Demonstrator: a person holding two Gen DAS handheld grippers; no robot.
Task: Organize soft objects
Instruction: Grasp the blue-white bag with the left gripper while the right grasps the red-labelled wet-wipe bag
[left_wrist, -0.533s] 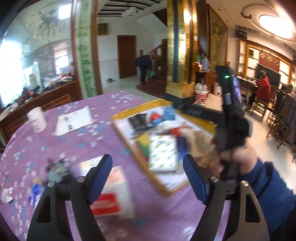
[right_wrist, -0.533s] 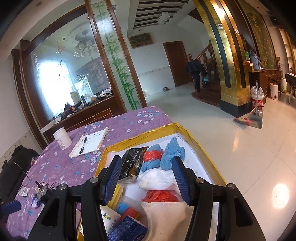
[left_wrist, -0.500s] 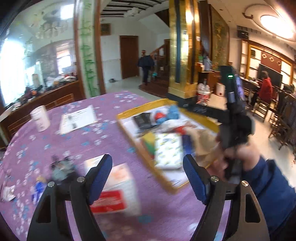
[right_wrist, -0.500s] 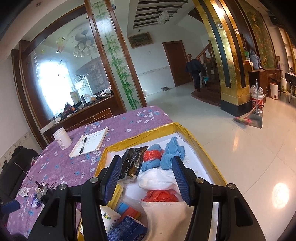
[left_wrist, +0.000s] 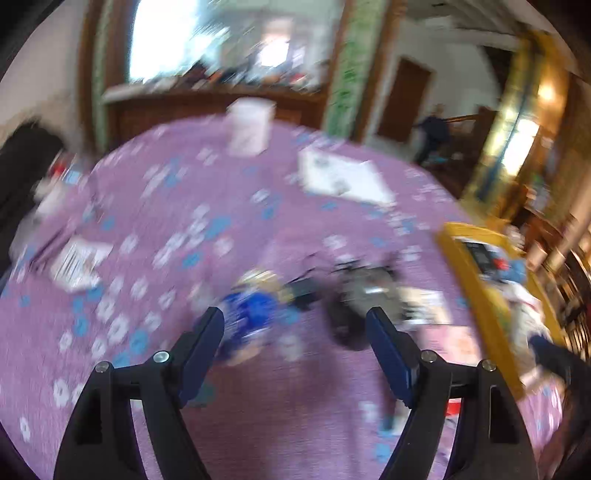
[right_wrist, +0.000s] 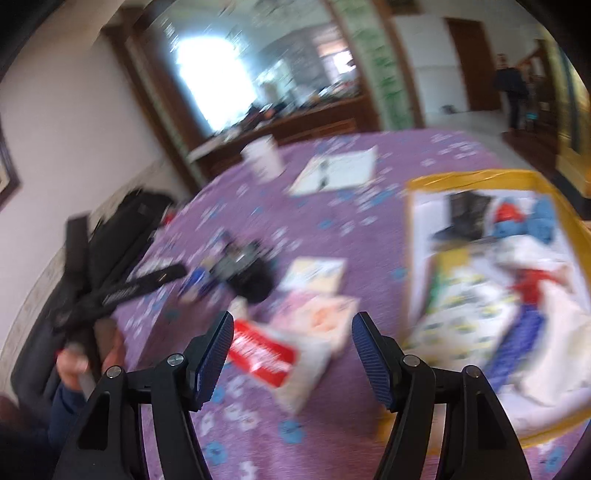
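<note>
Both grippers, the left gripper (left_wrist: 295, 325) and right gripper (right_wrist: 291, 328), hang spread wide and empty above a purple floral tablecloth (right_wrist: 332, 221), a red-and-white soft pack (right_wrist: 280, 354) apparently below the right, beside the yellow tray (right_wrist: 476, 177) of soft objects (right_wrist: 517, 280).

Left gripper (left_wrist: 295, 332), jaws apart, above purple floral tablecloth (left_wrist: 177, 206); yellow-rimmed tray (left_wrist: 476, 291) at right

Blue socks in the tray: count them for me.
2, side by side at the tray's far end: one by the right rim, one left of it under something red. Blur may hide more.
</note>
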